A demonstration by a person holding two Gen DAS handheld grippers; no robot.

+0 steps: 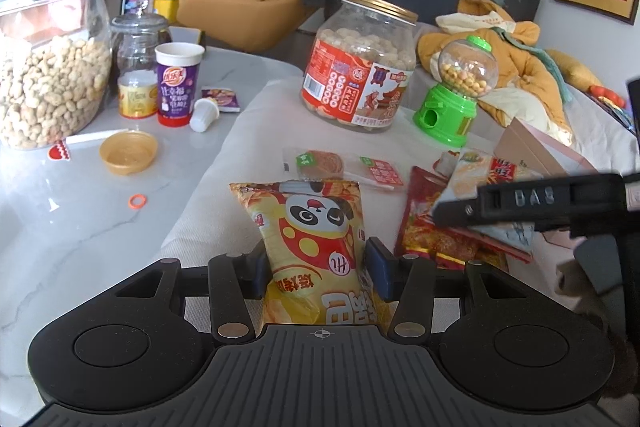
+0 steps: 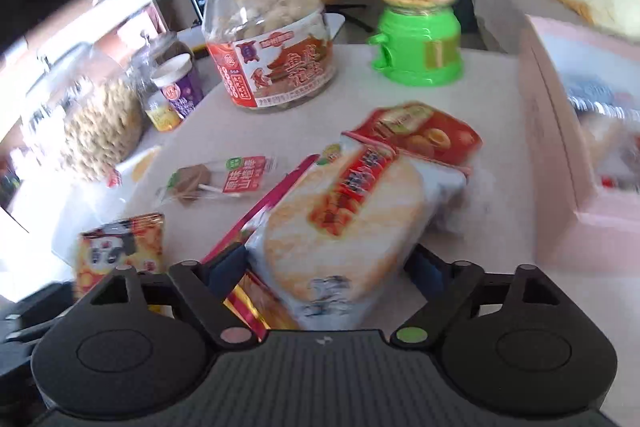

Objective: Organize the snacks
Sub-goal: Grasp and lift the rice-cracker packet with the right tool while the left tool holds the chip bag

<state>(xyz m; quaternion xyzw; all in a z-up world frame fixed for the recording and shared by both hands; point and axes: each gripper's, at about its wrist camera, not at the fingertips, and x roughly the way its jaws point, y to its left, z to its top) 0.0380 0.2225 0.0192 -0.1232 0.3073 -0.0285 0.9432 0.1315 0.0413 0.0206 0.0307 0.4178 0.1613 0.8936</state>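
A cloth-covered table (image 1: 248,115) in a cluttered living room lies ahead of us. Our left gripper (image 1: 318,269) pinches the panda chip bag (image 1: 316,227) upright between its pads, probably to carry it. Our right gripper (image 2: 324,267) clamps the rice cracker pack (image 2: 344,219); the pink box (image 2: 560,147) waits to its right.

Left gripper (image 1: 316,269): 2 blue-padded fingers (image 1: 378,269) pressed against both sides of a yellow panda chip bag (image 1: 308,227), jaws narrow, bag upright between them. Right gripper (image 2: 326,267): jaws wider, closed around a white rice cracker pack (image 2: 344,223), tilted. In the left wrist view, right gripper (image 1: 532,205) seen from the side, close by on the right.
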